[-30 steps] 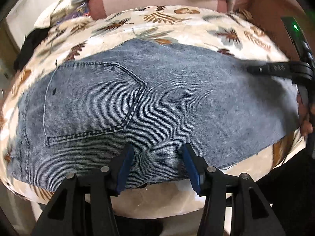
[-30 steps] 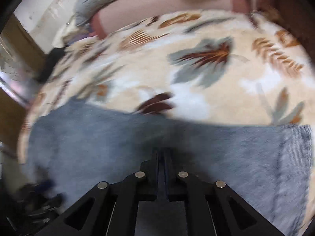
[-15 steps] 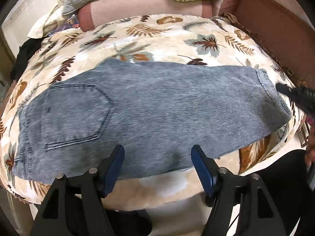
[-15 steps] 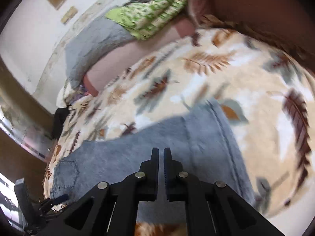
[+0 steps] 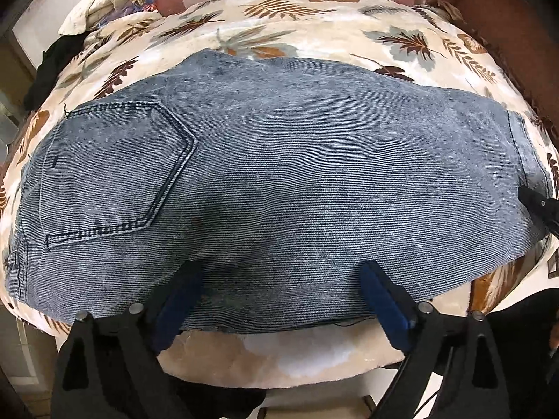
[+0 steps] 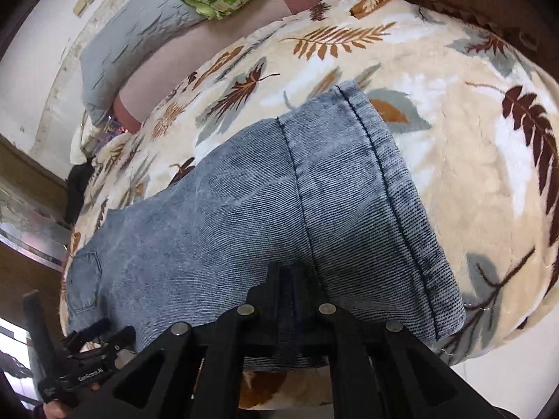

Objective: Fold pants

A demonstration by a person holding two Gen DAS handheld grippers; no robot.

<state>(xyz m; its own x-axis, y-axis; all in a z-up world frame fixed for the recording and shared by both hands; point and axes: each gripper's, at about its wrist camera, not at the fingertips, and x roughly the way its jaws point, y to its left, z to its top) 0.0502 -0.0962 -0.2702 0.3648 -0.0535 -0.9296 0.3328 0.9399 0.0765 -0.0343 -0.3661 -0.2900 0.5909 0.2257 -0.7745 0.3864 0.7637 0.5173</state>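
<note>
Denim jeans (image 5: 297,181) lie flat ahead of my spread left gripper (image 5: 279,300); my right gripper (image 6: 290,279) pinches the near edge by the hem (image 6: 401,188). Thick fabric could slip free when lifted.

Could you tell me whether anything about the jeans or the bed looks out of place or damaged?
Nothing stands out. The jeans lie flat across the leaf-print blanket, back pocket up, with no tear visible. The left gripper is open at their near edge; the right gripper is shut on denim near the hem.
</note>
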